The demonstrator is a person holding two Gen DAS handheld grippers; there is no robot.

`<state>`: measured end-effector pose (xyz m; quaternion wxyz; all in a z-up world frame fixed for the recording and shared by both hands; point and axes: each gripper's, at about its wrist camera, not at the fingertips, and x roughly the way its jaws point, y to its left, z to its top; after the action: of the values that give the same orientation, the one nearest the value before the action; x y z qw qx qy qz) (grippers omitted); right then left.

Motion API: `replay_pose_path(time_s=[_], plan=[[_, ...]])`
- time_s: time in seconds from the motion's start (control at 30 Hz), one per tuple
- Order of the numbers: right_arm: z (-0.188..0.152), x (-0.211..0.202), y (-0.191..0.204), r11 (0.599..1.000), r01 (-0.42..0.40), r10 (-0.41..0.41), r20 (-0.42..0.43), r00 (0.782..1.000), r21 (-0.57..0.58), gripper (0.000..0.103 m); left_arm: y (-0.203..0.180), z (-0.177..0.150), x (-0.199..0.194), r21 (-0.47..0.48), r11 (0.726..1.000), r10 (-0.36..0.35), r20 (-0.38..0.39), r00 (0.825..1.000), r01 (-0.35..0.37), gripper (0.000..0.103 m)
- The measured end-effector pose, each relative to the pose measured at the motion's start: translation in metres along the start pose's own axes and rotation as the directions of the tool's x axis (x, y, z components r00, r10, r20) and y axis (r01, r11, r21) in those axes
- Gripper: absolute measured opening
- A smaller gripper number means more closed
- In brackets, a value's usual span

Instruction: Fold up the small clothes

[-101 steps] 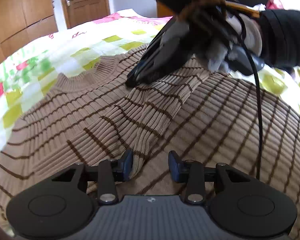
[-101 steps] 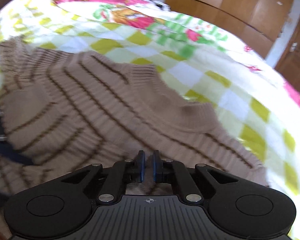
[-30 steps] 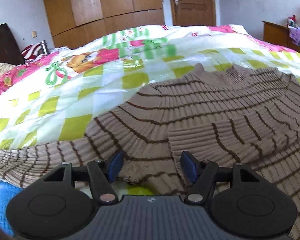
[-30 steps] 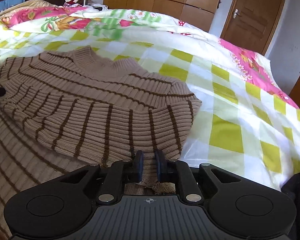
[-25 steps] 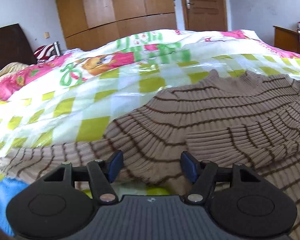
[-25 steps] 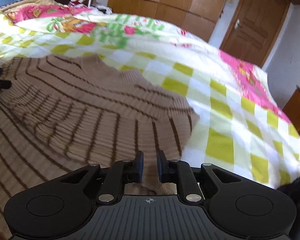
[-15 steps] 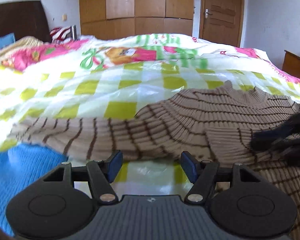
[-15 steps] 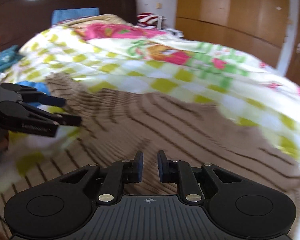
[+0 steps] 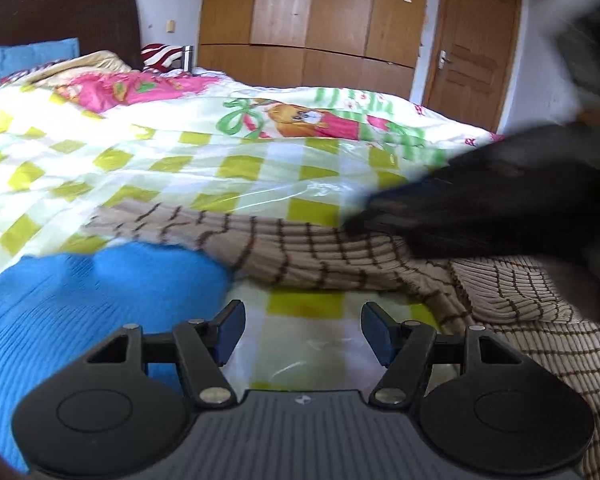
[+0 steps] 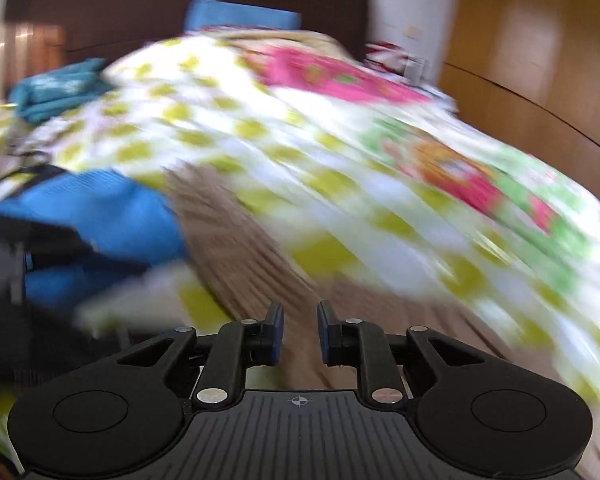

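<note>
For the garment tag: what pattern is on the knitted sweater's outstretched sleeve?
Tan ribbed knit sleeve with thin dark brown stripes; clearest in the left wrist view.

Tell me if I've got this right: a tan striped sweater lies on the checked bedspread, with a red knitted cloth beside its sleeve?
Not quite: the knitted cloth is blue, not red, as the left wrist view shows. The tan striped sweater does lie on the checked bedspread, its sleeve beside that cloth.

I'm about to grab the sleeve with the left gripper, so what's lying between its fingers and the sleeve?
In the left wrist view, only bare checked quilt lies between the open left gripper and the sleeve.
</note>
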<state>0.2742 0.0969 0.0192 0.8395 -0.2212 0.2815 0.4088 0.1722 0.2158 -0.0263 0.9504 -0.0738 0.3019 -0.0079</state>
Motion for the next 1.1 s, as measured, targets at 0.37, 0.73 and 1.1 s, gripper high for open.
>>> replay_pose_path(time_s=[0.37, 0.73, 1.1], plan=[[0.079, 0.14, 0.081, 0.992, -0.082, 0.068, -0.144, 0.987, -0.093, 0.035, 0.031, -0.01, -0.005, -0.08, 0.996, -0.032, 0.018, 0.999, 0.034, 0.078], [0.075, 0.009, -0.027, 0.932, -0.004, -0.035, 0.101, 0.994, 0.362, 0.006, -0.004, 0.011, -0.014, -0.036, 0.995, -0.09, 0.083, 0.992, 0.093, 0.078], [-0.128, -0.202, -0.12, 0.559, 0.177, -0.415, 0.088, 0.906, 0.81, 0.005, -0.125, 0.018, 0.017, 0.186, 0.952, -0.25, 0.025, 0.968, 0.241, 0.079]])
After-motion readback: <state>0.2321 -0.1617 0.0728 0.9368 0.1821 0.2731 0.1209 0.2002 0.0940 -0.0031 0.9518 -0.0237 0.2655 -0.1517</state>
